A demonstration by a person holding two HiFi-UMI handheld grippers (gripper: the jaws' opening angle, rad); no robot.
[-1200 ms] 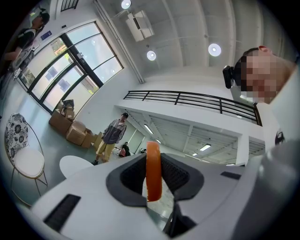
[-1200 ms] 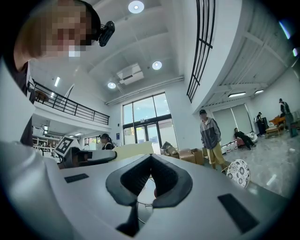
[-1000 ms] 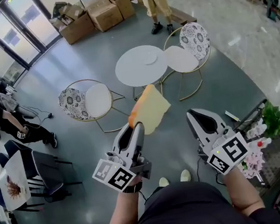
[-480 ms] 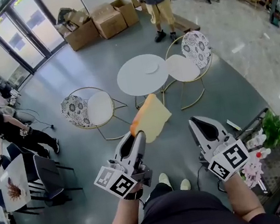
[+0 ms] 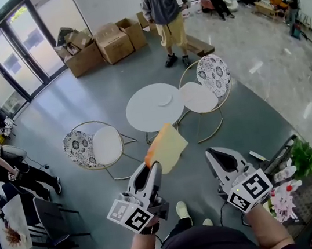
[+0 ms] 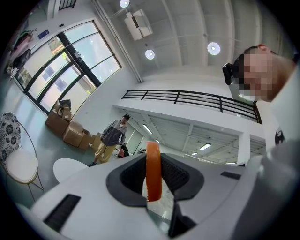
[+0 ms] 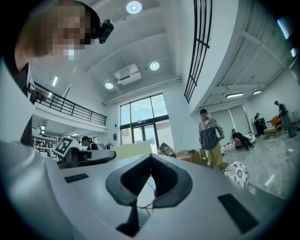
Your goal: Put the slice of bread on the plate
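Plainly, the slice of bread [image 5: 167,147] is not on the plate [image 5: 165,99]. It sits in the left gripper [image 5: 153,168], just below the middle of the head view, with the pads closed on its lower corner. The slice stands up out of the jaw tips. Its long axis slants from lower left to upper right of the frame, and its free end points towards the round white table [image 5: 145,114] in the upper centre. The pale face is turned towards the camera and the orange crust runs along its left edge. In the left gripper view the slice is edge-on, a narrow upright orange strip pinched between the two dark pads.

The right gripper [image 5: 214,154] is at the lower right of the head view, beside the left one and apart from the bread. Its tips are drawn together with nothing between them.

The plate lies on the table, well apart from the slice. Two chairs [image 5: 107,144] flank the table. Beyond it, at the top of the frame, a person [image 5: 162,8] stands near cardboard boxes [image 5: 112,40].
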